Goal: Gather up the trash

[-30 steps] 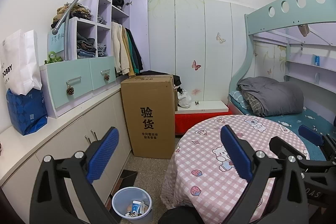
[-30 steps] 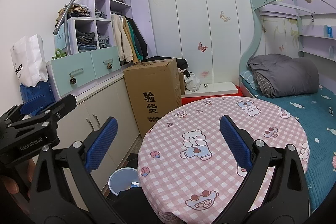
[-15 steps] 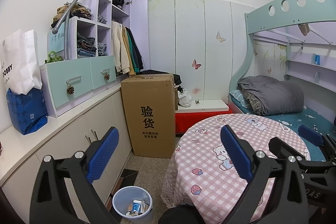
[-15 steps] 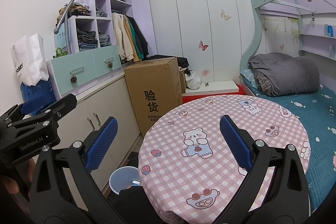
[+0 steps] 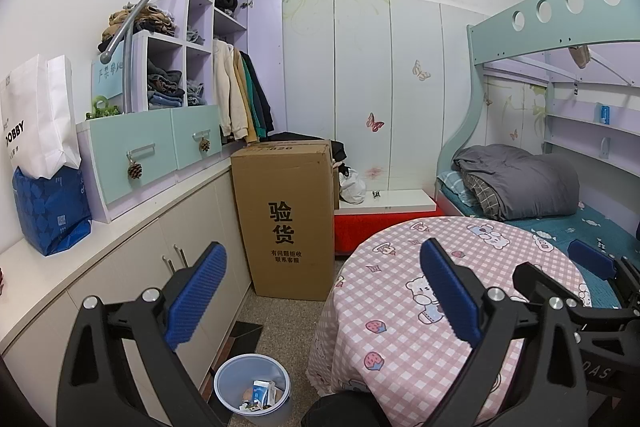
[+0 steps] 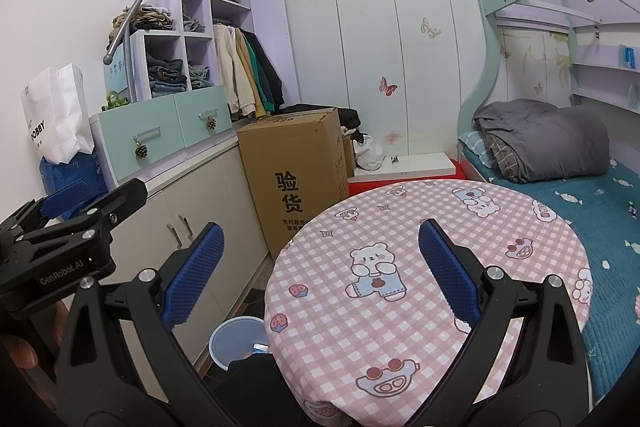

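A pale blue trash bin [image 5: 252, 391] stands on the floor between the cabinets and the round table; it holds several bits of packaging. It also shows in the right wrist view [image 6: 236, 341], half hidden by the table edge. My left gripper [image 5: 320, 291] is open and empty, held high above the bin and the table's left edge. My right gripper [image 6: 320, 271] is open and empty above the round table [image 6: 440, 227] with its pink checked cloth. The left gripper's body shows at the left in the right wrist view [image 6: 68, 239].
A tall cardboard box [image 5: 286, 215] stands on the floor beyond the bin. White cabinets [image 5: 120, 267] run along the left wall, with a blue bag [image 5: 48, 211] on top. A bunk bed [image 5: 540, 187] with a grey quilt is at the right.
Both views have drifted slightly; the bin and table sit a little further right in the left wrist view. Both grippers stay open and empty.
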`<control>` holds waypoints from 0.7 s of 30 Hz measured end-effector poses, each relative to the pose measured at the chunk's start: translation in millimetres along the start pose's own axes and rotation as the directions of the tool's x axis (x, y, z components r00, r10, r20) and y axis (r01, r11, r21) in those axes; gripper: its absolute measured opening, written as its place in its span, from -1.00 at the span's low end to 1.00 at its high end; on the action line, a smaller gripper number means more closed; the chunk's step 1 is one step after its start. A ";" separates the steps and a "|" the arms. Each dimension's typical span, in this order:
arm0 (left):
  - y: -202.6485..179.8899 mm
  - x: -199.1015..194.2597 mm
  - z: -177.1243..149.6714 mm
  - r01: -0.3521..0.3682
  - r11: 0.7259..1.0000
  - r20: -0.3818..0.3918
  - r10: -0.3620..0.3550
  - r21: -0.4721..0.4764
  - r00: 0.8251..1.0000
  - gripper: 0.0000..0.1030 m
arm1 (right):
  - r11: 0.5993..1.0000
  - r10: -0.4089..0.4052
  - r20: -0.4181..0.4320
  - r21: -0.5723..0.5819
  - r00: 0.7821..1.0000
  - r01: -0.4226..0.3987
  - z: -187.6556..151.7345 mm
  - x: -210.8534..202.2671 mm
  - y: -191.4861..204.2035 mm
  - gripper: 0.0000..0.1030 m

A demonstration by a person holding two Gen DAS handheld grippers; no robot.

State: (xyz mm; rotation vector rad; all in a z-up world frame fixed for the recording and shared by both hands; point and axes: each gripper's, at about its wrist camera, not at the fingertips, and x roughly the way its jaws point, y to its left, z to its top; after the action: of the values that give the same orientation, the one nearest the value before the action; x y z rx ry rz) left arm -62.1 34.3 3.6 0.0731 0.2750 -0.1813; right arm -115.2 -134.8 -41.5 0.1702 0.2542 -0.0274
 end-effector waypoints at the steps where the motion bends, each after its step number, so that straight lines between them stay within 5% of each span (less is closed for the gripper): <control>1: -0.4 0.0 -1.0 -0.001 1.000 0.000 0.001 -0.001 1.000 0.85 | 1.000 0.000 0.000 0.000 1.000 0.000 -0.3 -0.1 0.7 0.86; 21: -0.8 0.3 -9.1 -0.009 1.000 -0.010 0.009 -0.006 1.000 0.85 | 1.000 0.003 -0.004 0.001 1.000 -0.003 -2.5 -0.5 4.7 0.86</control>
State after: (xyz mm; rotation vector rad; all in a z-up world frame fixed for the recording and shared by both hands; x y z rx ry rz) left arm -64.3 34.3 -5.3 0.0692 0.2854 -0.1709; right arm -116.0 -129.8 -43.0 0.1716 0.2578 -0.0243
